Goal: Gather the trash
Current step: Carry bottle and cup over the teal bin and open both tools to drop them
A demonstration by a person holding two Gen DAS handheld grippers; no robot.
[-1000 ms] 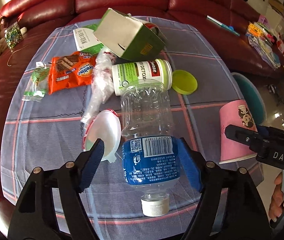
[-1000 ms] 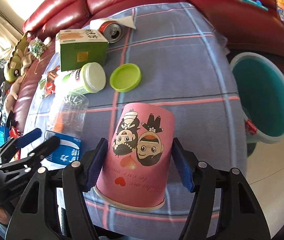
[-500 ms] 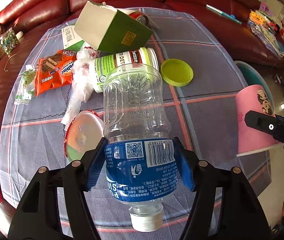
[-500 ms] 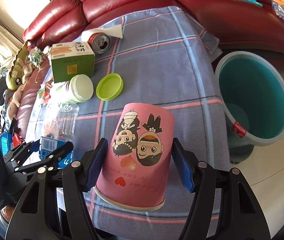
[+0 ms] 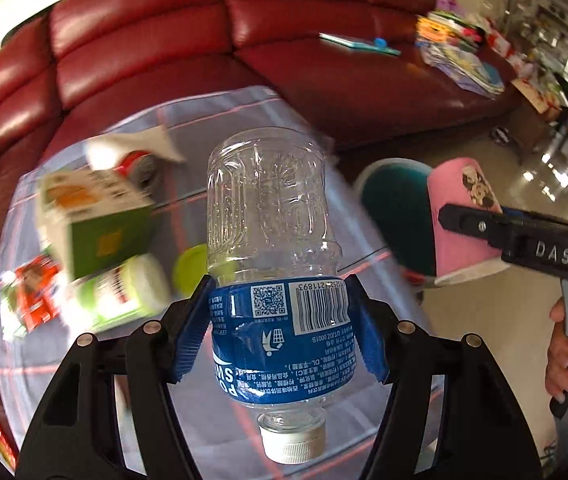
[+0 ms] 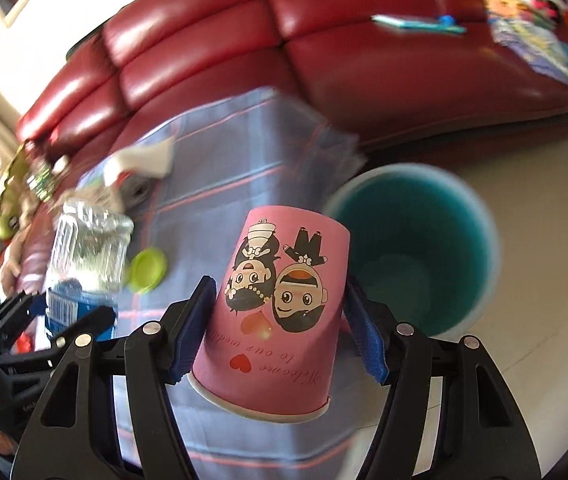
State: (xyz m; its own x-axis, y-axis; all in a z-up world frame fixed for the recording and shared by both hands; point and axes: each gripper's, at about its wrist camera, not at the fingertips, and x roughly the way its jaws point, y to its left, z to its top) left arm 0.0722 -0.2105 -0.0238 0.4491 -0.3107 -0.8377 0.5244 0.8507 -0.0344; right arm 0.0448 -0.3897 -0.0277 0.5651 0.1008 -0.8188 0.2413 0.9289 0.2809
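Pink cup (image 6: pixel 273 308) is pinched by the right gripper (image 6: pixel 279 328), clear bottle (image 5: pixel 273 264) by the left gripper (image 5: pixel 279 332), both raised off the table's (image 6: pixel 223 168) right edge. Each should be carried fully over the teal bin (image 6: pixel 480 248) before being released, cup first.

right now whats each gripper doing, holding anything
Left gripper: closed on the plastic bottle, fingers on its blue label, cap toward the camera.
Right gripper: closed on the pink paper cup, held upside down.
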